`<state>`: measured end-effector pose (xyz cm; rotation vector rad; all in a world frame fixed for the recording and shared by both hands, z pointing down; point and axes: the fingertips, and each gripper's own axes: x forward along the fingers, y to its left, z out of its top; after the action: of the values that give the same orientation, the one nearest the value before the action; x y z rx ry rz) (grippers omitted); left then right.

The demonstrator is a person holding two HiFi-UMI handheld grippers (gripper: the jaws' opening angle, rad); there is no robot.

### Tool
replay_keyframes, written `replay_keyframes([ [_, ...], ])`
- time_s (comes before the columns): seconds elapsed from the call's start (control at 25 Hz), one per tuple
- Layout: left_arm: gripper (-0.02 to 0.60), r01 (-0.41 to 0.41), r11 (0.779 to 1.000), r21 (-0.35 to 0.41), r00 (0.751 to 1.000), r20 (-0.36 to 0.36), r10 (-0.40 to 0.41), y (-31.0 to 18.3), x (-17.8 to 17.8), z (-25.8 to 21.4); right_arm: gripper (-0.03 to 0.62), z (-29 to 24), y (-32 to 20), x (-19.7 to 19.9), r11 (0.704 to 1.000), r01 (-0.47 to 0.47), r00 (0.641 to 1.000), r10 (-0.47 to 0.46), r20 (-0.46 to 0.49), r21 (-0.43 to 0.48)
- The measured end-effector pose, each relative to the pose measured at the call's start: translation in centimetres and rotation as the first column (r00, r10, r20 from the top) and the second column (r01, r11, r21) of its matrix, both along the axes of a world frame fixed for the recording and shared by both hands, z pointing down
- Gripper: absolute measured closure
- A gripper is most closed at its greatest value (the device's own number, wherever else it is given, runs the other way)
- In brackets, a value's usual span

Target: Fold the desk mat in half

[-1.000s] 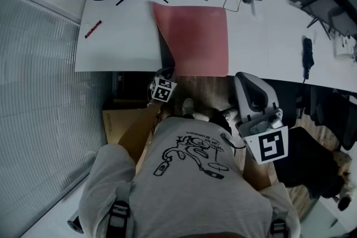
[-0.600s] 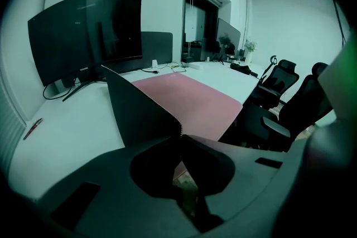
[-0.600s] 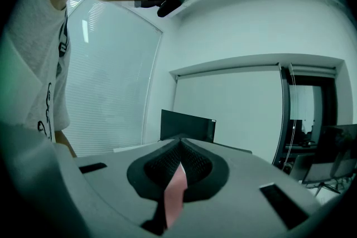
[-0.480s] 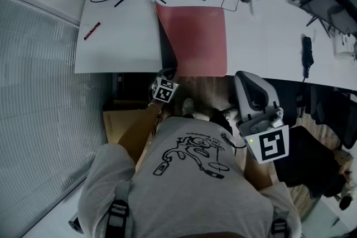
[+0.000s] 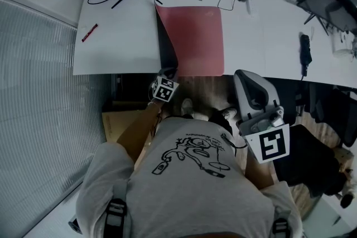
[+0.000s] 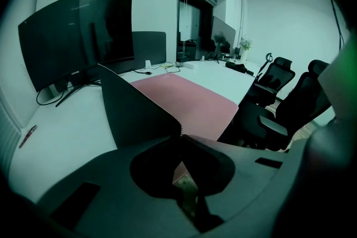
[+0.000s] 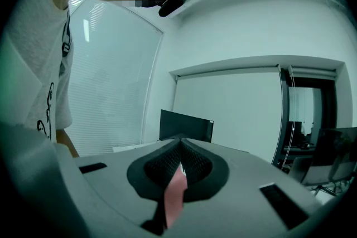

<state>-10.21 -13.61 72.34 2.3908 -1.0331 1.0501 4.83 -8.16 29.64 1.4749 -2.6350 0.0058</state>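
- Left gripper view: the fingers of the left gripper (image 6: 179, 141) are clamped on the near left corner of the desk mat (image 6: 187, 98). The mat's dark underside stands up as a flap, so I judge the fold is started.
- Head view: the rest of the mat lies pink side up on the white surface (image 5: 117, 47).
- The right gripper (image 7: 179, 146) has its fingers together and is parked by the person's torso, away from the mat; I read it as idle. The pink sliver behind its tips looks like the mat beyond.
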Motion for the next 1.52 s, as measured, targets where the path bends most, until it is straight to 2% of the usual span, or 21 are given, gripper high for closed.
replay_keyframes([
  [0.6,0.549,-0.029,1.000,-0.001,1.000,0.011,0.029,-0.1,2.1,-0.2,0.586,-0.7,0.1,1.3,1.000,0.021,1.000,-0.021,-0.023,0.010],
  [1.52,0.549,-0.055,0.998,-0.023,0.998,0.020,0.056,1.2,5.9,0.6,0.586,-0.7,1.0,4.9,1.000,0.006,1.000,-0.006,0.007,0.014],
])
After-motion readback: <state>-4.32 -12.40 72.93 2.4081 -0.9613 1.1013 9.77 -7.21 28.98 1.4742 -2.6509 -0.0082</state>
